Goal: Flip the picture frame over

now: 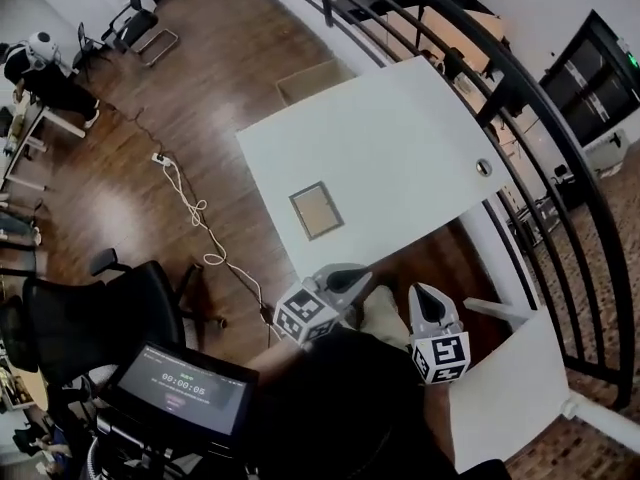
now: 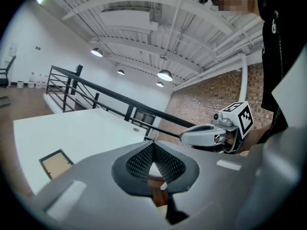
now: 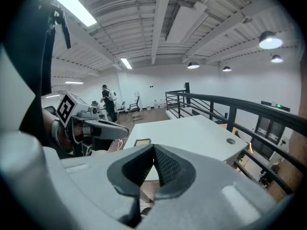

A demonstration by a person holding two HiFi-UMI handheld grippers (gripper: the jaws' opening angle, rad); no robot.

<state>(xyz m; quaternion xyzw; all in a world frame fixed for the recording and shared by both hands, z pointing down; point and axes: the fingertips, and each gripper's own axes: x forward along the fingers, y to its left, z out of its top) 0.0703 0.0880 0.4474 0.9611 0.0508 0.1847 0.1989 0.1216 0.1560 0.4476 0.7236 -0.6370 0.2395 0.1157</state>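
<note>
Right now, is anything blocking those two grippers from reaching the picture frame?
Nothing visible does. The picture frame lies alone on the white table, close to its near edge; the left gripper and right gripper, both shut, hang short of it.

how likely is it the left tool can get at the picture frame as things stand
Probably yes: the picture frame lies flat on the white table, nothing between it and the left tool, which sits off the near edge. The tool is shut, so it must open.
</note>
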